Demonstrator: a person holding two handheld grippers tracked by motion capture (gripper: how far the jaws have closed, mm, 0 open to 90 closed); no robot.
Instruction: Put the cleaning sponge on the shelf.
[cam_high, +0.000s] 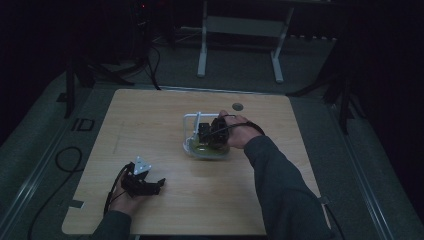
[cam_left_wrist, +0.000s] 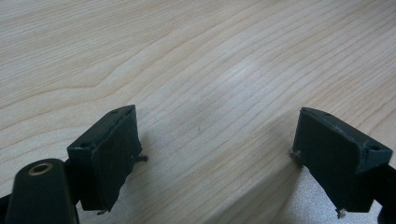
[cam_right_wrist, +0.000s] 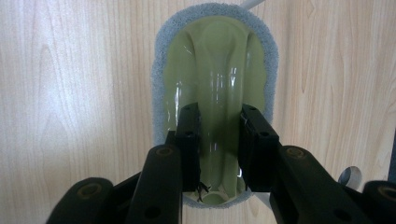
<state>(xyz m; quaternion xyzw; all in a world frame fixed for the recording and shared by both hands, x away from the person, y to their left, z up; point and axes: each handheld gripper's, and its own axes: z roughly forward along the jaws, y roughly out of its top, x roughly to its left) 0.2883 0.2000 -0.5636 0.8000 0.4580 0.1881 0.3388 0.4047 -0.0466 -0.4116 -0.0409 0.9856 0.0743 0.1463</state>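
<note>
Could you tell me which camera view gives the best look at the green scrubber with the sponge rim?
The right gripper view: the green scrubber lies close below, its grey sponge rim and raised ridge clear, the right tongs closed on that ridge. The high view shows it small and dim, partly behind the hand. The left gripper view shows bare table.

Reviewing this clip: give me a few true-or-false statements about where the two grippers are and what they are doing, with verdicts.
1. The left gripper is open over bare table. True.
2. The right gripper has its jaws on either side of the raised ridge of a green scrubber with a grey sponge rim. True.
3. The left gripper is holding the scrubber. False: nothing but wood lies between its jaws.
4. In the high view, the right gripper is at the table's near left corner. False: it is near the middle, by a white rack.
</note>
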